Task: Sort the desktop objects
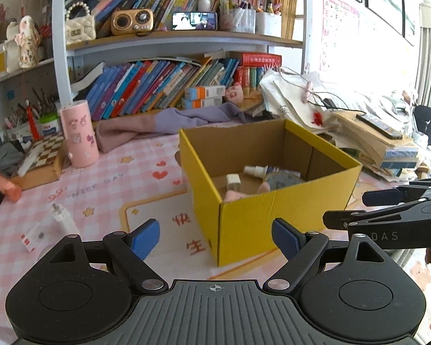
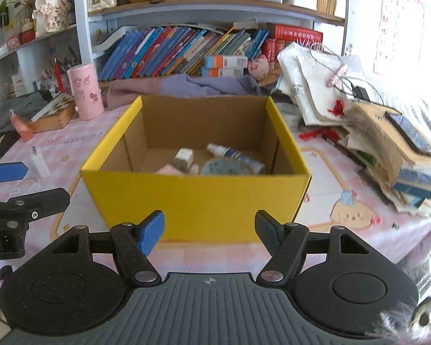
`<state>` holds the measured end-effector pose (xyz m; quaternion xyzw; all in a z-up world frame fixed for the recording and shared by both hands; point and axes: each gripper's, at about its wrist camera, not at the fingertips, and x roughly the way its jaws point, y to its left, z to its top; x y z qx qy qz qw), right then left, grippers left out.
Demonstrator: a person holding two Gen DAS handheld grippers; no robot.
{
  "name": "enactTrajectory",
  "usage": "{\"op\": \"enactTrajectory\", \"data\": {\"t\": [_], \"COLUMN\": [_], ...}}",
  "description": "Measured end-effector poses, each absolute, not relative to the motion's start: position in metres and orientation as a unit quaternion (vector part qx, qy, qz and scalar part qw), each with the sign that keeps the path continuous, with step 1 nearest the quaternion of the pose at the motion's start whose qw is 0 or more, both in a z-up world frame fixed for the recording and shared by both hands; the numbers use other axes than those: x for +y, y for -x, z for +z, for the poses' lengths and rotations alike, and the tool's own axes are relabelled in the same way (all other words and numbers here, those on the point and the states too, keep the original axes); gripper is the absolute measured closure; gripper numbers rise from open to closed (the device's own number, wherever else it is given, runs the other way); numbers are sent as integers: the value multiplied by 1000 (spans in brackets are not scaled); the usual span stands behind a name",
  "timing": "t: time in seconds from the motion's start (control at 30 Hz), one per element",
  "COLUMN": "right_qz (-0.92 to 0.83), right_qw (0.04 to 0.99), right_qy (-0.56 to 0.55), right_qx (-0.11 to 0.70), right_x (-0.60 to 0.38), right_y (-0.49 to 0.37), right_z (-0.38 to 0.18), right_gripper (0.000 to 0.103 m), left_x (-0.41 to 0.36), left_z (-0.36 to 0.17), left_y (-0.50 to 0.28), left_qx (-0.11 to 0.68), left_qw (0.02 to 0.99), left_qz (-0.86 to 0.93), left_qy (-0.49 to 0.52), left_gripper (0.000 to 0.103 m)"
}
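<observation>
Small white plastic bottle (image 1: 62, 219) with a pointed cap is, by my guess, the next loose thing to sort; in my left wrist view it lies on the pink checked cloth of the worktop (image 1: 109, 184) at about ten o'clock from my left gripper (image 1: 215, 240). I judge it light, stiff and smooth, so it could slip or roll; I would take it across the middle of the body, not by the thin cap. Beside it, at nine o'clock, lies a small white packet with red print (image 1: 28, 240). The yellow open-topped cardboard box (image 1: 244, 218) stands at one o'clock, well apart from the bottle, and already holds a white spray bottle (image 1: 258, 170), a small white cube (image 1: 233, 181) and a round grey-blue thing. My left gripper stands wide and bare, touching nothing. My right gripper (image 1: 353, 210) reaches in from three o'clock, and I see nothing in it.

From my right wrist view the same bottle (image 2: 39, 162) lies at ten o'clock, left of the box (image 2: 198, 201), which fills twelve o'clock just beyond my fingertips. My right gripper (image 2: 209, 231) is moderately parted, nothing between the blue pads, clear of the box wall. My left gripper (image 2: 23, 184) shows at nine o'clock, also with nothing in it.
</observation>
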<state>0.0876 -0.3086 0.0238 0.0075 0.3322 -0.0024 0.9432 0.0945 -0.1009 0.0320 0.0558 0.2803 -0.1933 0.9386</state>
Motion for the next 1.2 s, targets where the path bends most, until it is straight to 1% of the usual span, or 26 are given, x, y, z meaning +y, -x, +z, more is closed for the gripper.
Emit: {"op": "enactTrajectory", "data": {"t": [0.6, 1.2], "right_qz": [1, 43], "right_qw": [935, 929], "right_qy": [-19, -19], "right_qx": [355, 368], "right_x": [-245, -183], "right_y": [-44, -24], "right_z": [16, 8], "right_gripper": [35, 35], "left_x": [-44, -6], "left_z": [30, 24], "left_y": [-63, -33], "left_qx": [298, 315], "left_qw": [933, 925], "left_qz": [-195, -195], "left_qy": [-51, -84], "left_gripper": [15, 14]}}
